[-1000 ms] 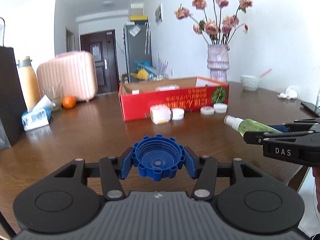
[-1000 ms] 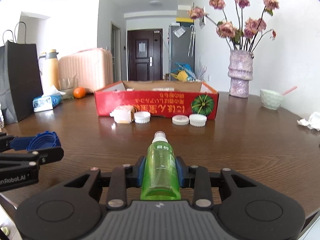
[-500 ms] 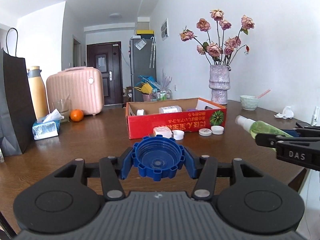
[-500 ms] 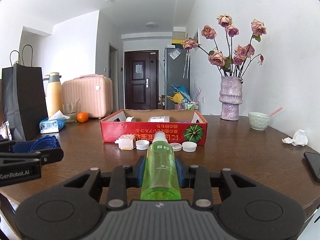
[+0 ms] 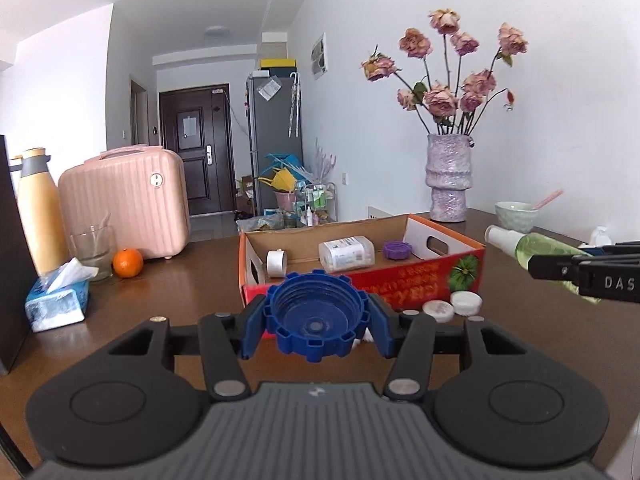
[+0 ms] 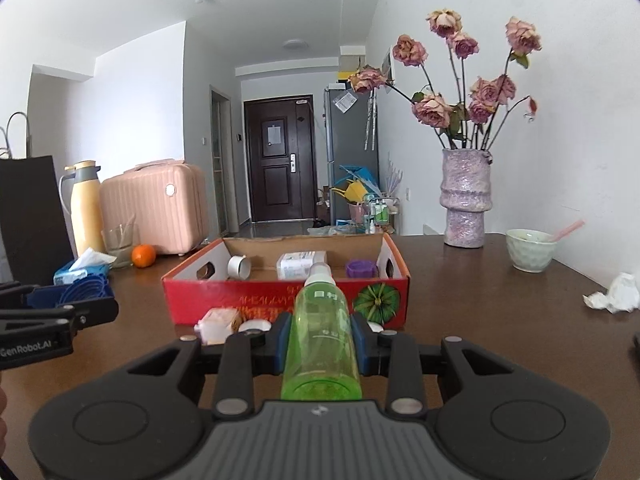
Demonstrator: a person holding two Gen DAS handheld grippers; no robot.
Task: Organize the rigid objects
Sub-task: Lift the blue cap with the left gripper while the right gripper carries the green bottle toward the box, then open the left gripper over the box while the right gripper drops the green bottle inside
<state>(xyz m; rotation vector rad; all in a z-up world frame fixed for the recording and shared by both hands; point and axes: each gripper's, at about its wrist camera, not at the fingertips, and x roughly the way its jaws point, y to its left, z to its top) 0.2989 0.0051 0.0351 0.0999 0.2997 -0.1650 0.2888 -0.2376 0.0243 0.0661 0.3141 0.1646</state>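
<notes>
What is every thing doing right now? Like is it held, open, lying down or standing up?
Left tongs: shut on the blue cap.
Blue cap: held, hollow side up.
Right tongs: shut on the green spray bottle.
Green spray bottle: held, nozzle pointing forward.
Red box: open on top.
White bottle: lying in the box.
Purple cap: in the box.
Tape roll: in the box.
Vase: upright.

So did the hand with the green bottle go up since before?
Yes. The green bottle in the right gripper rose: the red box now sits lower in its view, and you can see down inside it.
</notes>
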